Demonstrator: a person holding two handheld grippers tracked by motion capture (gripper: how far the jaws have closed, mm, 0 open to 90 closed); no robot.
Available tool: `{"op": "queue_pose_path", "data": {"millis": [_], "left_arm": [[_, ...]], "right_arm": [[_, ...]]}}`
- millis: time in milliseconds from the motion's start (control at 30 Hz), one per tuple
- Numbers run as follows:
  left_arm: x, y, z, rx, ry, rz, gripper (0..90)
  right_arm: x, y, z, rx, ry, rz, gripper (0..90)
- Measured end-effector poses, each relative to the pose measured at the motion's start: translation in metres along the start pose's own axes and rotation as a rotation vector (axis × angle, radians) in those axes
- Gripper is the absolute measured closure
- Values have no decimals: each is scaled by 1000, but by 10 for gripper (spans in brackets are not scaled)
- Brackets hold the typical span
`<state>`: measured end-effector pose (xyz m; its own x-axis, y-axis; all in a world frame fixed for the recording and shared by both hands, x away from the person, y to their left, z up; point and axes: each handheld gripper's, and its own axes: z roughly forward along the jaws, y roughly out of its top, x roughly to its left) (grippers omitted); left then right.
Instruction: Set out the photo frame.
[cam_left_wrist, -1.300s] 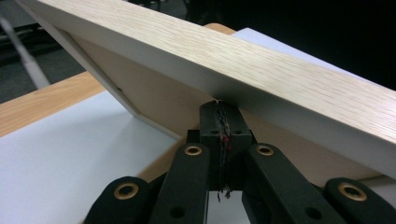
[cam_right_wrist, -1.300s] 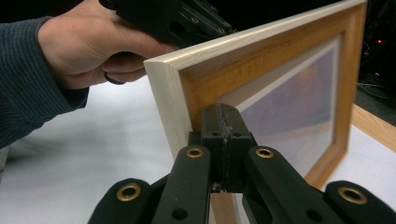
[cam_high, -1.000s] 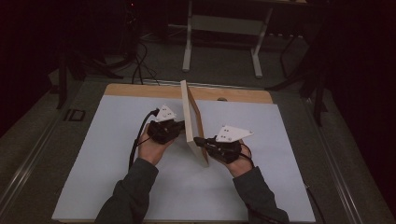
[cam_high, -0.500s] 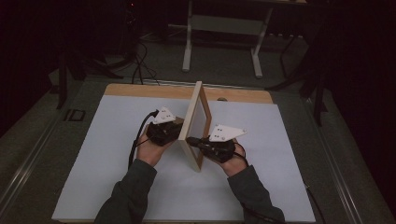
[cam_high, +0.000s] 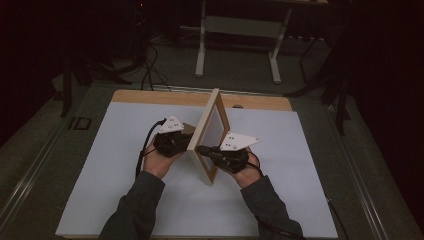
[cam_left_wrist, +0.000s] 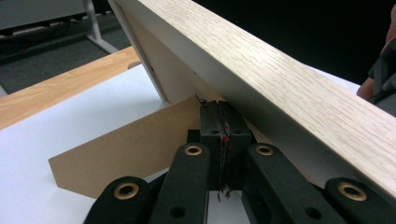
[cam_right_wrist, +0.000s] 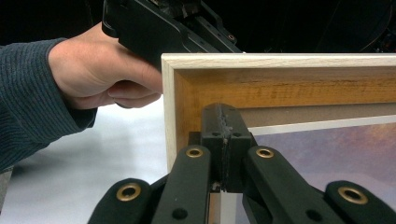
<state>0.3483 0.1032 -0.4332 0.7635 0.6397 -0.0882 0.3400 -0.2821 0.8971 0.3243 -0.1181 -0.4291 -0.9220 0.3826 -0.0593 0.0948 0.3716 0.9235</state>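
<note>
The picture frame (cam_high: 209, 134) stands on edge mid-table, its long axis running away from the person, squeezed between the closed left gripper (cam_high: 186, 142) and closed right gripper (cam_high: 202, 149).

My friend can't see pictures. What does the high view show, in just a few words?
A person stands a wooden picture frame on its edge on a white table, one hand on each side of it. Each hand holds a black tool, the left tool and the right tool, both shut against the frame. The room behind is dark.
</note>
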Motion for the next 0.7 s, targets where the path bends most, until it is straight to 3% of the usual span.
{"op": "queue_pose_path", "data": {"millis": [333,700], "left_arm": [[3,-2,-16,-19,29,-42,820],[6,-16,-30,-6,7,-91,702]], "right_arm": [[-5,-6,-2,30,-29,0,869],[-13,-13,-11,51,-71,9,804]]}}
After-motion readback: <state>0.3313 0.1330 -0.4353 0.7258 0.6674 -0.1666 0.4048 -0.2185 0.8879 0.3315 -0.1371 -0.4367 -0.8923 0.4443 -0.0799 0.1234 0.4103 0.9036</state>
